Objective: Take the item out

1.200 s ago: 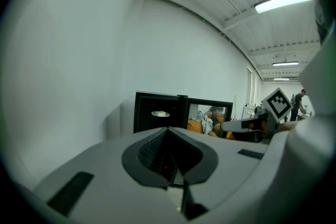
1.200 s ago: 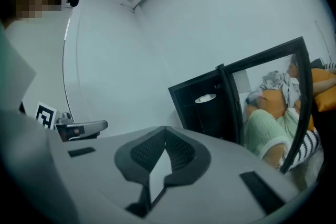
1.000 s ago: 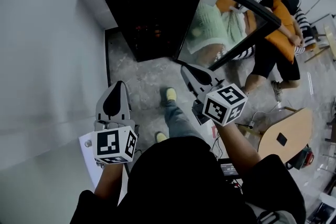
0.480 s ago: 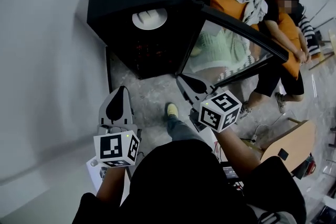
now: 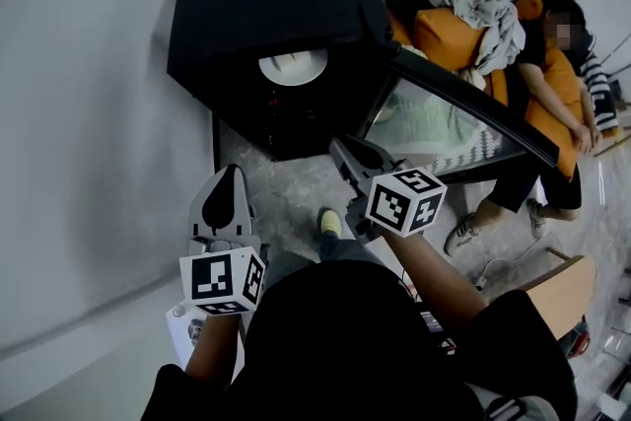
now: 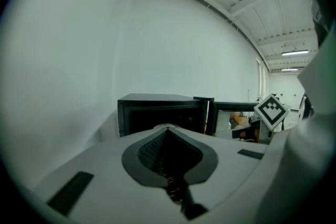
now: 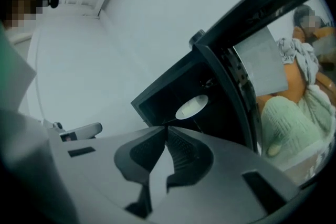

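A black cabinet (image 5: 266,5) stands on the floor (image 5: 286,177) against a white wall (image 5: 89,113). Its glass door (image 5: 463,118) is swung wide open to the right. Both claws hang in front of the opening, not touching it. The left claw (image 5: 231,175) is clenched on nothing, and the right claw (image 5: 337,145) is likewise clenched and empty. A round white dish (image 5: 293,66) sits inside the cabinet.
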Motion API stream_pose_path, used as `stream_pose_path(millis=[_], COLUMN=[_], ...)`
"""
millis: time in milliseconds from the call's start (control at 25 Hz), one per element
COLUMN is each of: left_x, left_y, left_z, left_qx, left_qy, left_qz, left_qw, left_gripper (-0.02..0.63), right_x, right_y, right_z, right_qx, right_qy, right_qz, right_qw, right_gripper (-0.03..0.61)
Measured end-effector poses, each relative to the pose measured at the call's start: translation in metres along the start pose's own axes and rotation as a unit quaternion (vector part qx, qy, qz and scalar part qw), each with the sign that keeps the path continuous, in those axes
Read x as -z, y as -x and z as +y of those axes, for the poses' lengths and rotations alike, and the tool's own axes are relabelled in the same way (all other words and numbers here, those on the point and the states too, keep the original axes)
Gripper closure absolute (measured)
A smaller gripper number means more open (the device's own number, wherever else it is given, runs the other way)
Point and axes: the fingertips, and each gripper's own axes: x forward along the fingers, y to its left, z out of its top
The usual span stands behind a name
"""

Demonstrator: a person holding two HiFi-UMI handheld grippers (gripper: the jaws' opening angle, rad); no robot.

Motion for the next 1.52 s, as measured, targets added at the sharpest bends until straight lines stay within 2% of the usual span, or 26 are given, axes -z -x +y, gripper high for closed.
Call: stream_pose_path(millis=[160,440,680,960,1160,1520], left_x=[0.007,0.013,0.013,0.017,0.017,0.004], left_y=[-0.003,-0.002,-0.013,-0.022,-0.025,-0.038], left_z=[0.008,0.016,0.026,0.048,0.060,0.082], left_qx=[-0.017,-0.020,-0.012,-0.018,-0.021,-0.026], left_qy=[0.000,-0.001,-0.003,0.003,0.007,0.003], left_qz=[0.004,0.011,0.013,0.022,0.024,0.023], left_qw=[0.9999,0.9997,0.9998,0.9996,0.9995,0.9994], left_gripper=[0.604,0.604,0.604,0.604,0.604,0.604], right_x=[0.002,0.001,0.001,0.003,-0.001,-0.005], right_y=[-0.020,-0.053,-0.085,-0.128,-0.150,-0.182], right_z=[-0.014,-0.018,-0.036,-0.068,-0.080,-0.099], right_qx=[-0.002,-0.016,0.007,0.028,0.042,0.064], right_qy=[-0.043,-0.117,-0.217,-0.286,-0.322,-0.350], right_qz=[-0.002,-0.013,-0.042,-0.055,-0.063,-0.063], right_qw=[0.999,0.993,0.975,0.956,0.944,0.933], right_gripper=[0.569,0.504,0.457,0.423,0.403,0.402])
